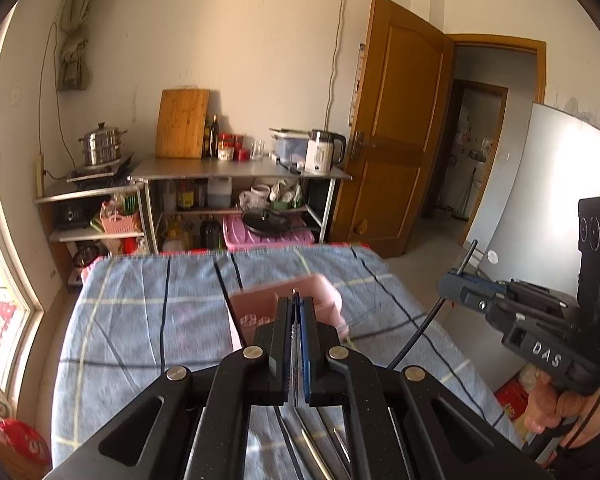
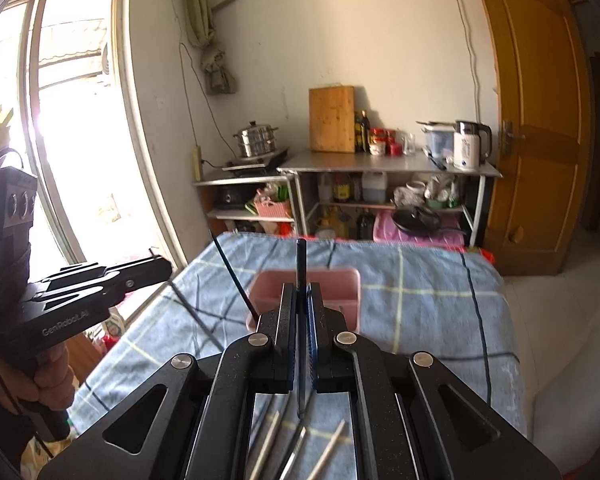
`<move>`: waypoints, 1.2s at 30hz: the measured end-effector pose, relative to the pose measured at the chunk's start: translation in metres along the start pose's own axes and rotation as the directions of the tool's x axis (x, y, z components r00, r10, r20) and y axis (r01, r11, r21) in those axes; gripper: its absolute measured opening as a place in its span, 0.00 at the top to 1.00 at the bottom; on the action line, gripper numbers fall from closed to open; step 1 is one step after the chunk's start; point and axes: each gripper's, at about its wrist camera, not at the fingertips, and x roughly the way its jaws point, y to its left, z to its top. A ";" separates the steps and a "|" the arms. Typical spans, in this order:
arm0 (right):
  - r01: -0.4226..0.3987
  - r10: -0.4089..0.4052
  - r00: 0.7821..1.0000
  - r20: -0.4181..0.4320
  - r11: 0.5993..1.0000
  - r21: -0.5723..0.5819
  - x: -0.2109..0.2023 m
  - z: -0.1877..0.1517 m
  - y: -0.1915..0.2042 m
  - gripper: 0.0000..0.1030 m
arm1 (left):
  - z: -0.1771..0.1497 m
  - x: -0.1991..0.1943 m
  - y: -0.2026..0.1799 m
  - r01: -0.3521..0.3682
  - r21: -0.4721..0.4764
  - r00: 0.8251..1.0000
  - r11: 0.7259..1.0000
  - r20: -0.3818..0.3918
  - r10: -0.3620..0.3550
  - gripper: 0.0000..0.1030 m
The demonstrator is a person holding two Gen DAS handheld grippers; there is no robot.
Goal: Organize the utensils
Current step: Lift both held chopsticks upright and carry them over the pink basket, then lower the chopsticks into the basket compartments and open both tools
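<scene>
Loose metal & pale chopsticks (image 2: 332, 450) lie below; left hand-held gripper (image 1: 296, 312) clamps a thin steel utensil (image 1: 295, 296), right hand-held gripper (image 2: 301, 300) a dark stick (image 2: 301, 264), both raised w/ ends toward the pink plastic caddy (image 2: 340, 280) on the blue checked worktop (image 2: 420, 300), probably for dropping in.

The pink holder (image 1: 288, 304) is motion-blurred and half hidden behind the left claw (image 1: 297, 304)

It was a home kitchen corner: beyond the fingers stood a steel table (image 1: 240, 168) with a kettle (image 1: 324, 152), cutting board (image 1: 183, 123) and bottles (image 1: 214, 136), a steamer (image 1: 102, 144) left of it.
</scene>
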 end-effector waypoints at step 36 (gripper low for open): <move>-0.007 0.011 0.992 -0.125 0.999 0.032 0.115 0.007 -0.004 0.95 | -0.015 0.103 0.051 -0.031 -0.068 0.994 0.997 -0.105 0.024 0.96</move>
